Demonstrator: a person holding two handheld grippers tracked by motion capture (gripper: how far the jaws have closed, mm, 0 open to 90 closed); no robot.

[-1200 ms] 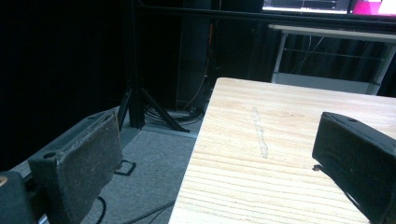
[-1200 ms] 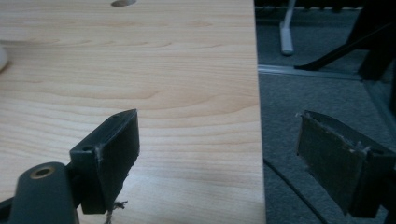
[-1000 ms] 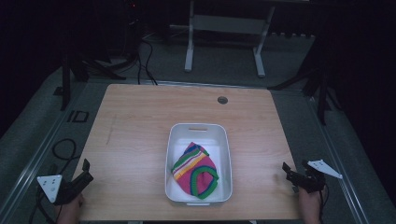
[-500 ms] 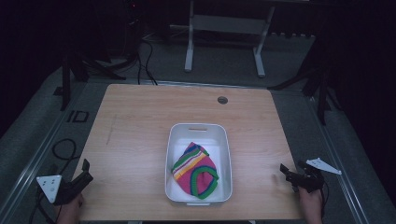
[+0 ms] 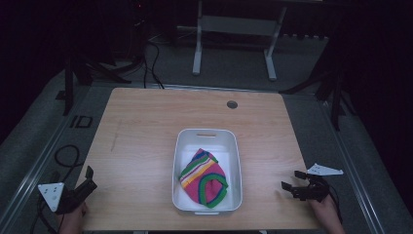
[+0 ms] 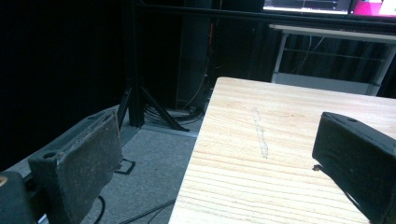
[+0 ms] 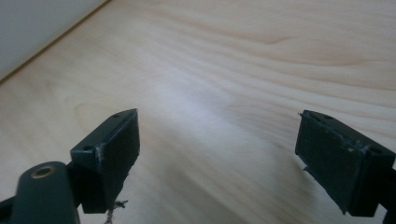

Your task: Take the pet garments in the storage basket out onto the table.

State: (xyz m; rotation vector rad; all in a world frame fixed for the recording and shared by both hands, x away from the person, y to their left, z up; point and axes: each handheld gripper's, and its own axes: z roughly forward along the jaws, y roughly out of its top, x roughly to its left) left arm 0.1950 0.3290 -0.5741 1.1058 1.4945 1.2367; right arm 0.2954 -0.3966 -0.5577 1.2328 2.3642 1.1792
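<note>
light wooden desk (image 5: 146, 141), bare grain, faint pale scratch (image 5: 116, 136) toward its left side, also in left gripper view. small round grommet hole (image 5: 232, 104) near far edge. grey carpeted floor (image 5: 234, 73) around it. white metal stand legs (image 5: 234, 44) behind desk. black cables (image 5: 148, 63) trailing on floor at far left, looped cable (image 5: 65, 156) beside desk's left edge. black tripod legs (image 5: 73, 73) far left, more dark legs (image 5: 331, 87) far right. lit monitors (image 6: 327, 5) at top of left gripper view.
</note>
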